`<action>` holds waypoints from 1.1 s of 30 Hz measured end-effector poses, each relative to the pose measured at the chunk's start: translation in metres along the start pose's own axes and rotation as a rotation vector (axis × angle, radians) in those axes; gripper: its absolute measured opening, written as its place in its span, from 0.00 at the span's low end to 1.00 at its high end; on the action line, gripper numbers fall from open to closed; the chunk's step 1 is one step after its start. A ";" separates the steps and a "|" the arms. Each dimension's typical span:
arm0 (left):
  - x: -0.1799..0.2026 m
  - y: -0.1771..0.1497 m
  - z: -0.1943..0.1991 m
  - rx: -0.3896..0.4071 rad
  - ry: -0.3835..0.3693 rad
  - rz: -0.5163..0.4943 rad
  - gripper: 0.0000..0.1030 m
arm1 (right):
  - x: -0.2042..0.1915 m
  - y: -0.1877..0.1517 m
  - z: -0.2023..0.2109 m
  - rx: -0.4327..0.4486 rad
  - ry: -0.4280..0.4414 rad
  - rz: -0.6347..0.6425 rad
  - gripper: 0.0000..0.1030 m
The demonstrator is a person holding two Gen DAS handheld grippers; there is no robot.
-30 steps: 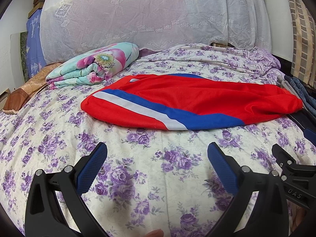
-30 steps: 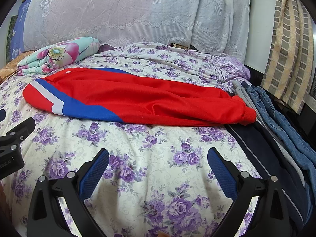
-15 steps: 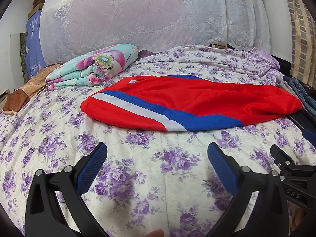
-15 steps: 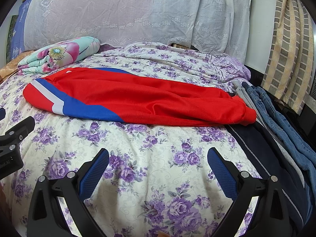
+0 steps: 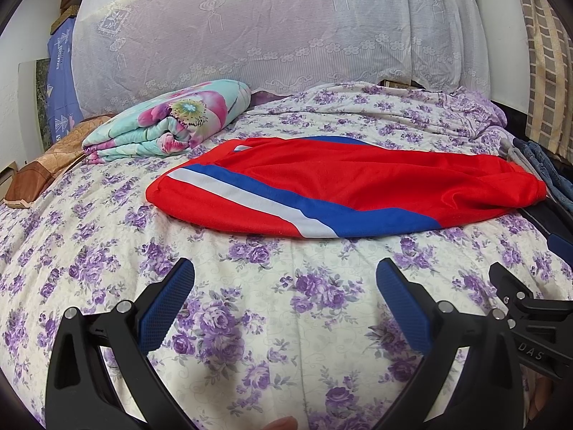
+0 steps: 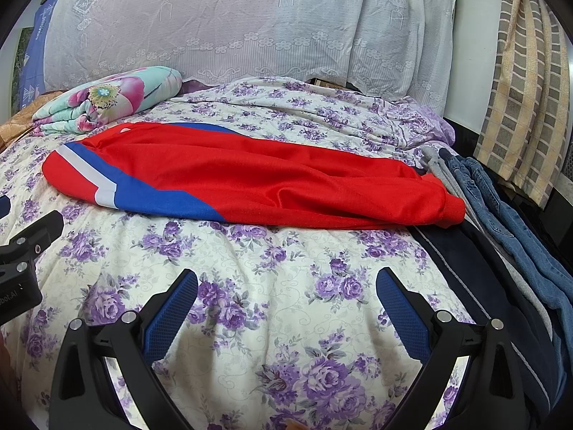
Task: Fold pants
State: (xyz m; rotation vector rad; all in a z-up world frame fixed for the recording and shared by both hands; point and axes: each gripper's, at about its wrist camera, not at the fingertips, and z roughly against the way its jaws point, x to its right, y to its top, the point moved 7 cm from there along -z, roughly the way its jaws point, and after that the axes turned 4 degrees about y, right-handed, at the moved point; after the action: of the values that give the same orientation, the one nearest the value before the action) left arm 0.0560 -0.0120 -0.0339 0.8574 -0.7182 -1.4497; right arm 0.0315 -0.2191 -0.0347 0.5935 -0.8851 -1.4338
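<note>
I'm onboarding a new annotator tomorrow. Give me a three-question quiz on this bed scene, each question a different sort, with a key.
1. True or false: the left gripper is clamped on the red pants.
2. Which lies at the cuffed end of the red pants: A) folded floral blanket, B) blue jeans, C) a pillow?
3. Fill in: the right gripper hangs over the ____ bedsheet.

Key: 1 false, both grippers are open and apart from the pants; 2 B; 3 purple-flowered.

Folded floral quilt (image 5: 168, 122) on purple-flowered bedsheet (image 5: 272, 308), lace cover (image 5: 250, 28) behind, jeans (image 6: 501, 208) at bed's right edge
</note>
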 end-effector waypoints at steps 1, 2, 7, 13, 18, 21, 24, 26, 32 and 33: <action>0.000 0.000 0.000 0.000 0.000 0.000 0.96 | 0.000 0.000 0.000 0.000 0.001 0.000 0.97; 0.000 0.000 0.000 0.000 0.000 0.001 0.96 | -0.001 -0.001 0.000 -0.001 0.001 0.000 0.97; 0.001 0.000 0.000 0.000 0.000 0.001 0.96 | -0.001 0.000 0.000 -0.002 0.003 0.000 0.97; -0.001 0.000 0.001 0.000 -0.001 0.001 0.96 | -0.002 -0.001 0.000 -0.004 0.005 0.001 0.97; 0.002 -0.002 -0.001 -0.028 -0.012 -0.003 0.96 | -0.005 -0.005 -0.003 -0.019 0.010 -0.003 0.97; 0.003 -0.007 -0.013 -0.102 -0.024 0.004 0.96 | -0.002 -0.009 -0.011 -0.066 0.021 -0.024 0.97; 0.002 -0.019 -0.034 -0.231 -0.059 0.026 0.96 | 0.007 -0.013 -0.022 -0.126 0.032 -0.071 0.97; 0.001 -0.028 -0.049 -0.329 -0.085 0.044 0.96 | 0.012 -0.018 -0.029 -0.170 0.040 -0.103 0.97; 0.002 -0.039 -0.058 -0.372 -0.124 0.033 0.96 | 0.020 -0.035 -0.048 -0.283 0.160 -0.216 0.97; 0.002 -0.040 -0.057 -0.372 -0.128 0.019 0.96 | 0.023 -0.036 -0.048 -0.284 0.188 -0.241 0.97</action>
State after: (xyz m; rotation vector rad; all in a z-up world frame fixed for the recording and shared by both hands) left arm 0.0829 -0.0084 -0.0978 0.4742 -0.5249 -1.5682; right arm 0.0474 -0.2524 -0.0876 0.6221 -0.4618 -1.6540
